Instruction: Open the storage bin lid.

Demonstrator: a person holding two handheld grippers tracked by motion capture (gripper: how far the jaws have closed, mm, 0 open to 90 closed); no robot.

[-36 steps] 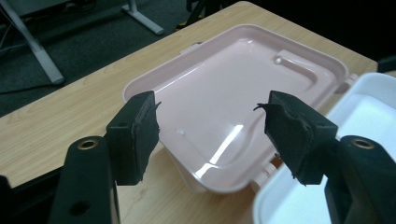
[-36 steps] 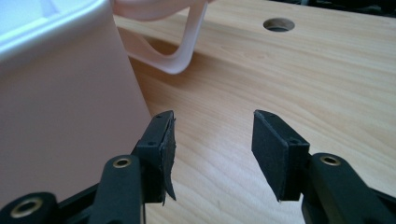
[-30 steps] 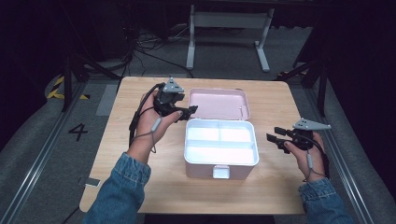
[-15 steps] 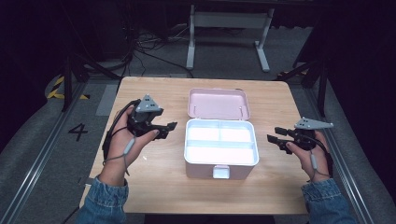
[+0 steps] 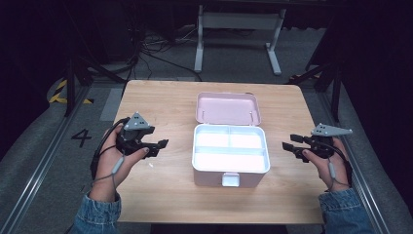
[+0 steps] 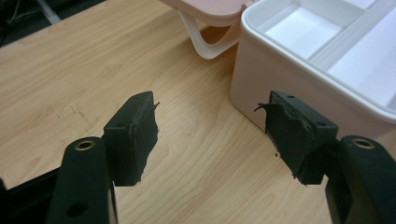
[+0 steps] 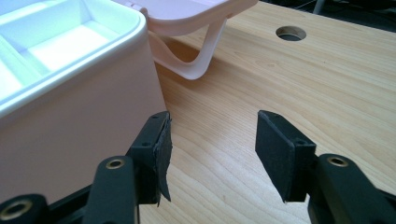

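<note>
Wood table [image 5: 160, 200] carries an open pink box [image 5: 230, 153] at its middle, lid [image 5: 227, 108] tipped back flat behind it, white tray inside. Left gripper [image 5: 158, 145] sits well left of the box, jaws spread with nothing between them. Right gripper [image 5: 290, 144] hovers just beside the box's right wall, jaws likewise apart and empty.

Wooden table [image 5: 165, 195], white stand [image 5: 236, 25] and cables [image 5: 146, 48] on grey floor [image 5: 39, 161].
</note>
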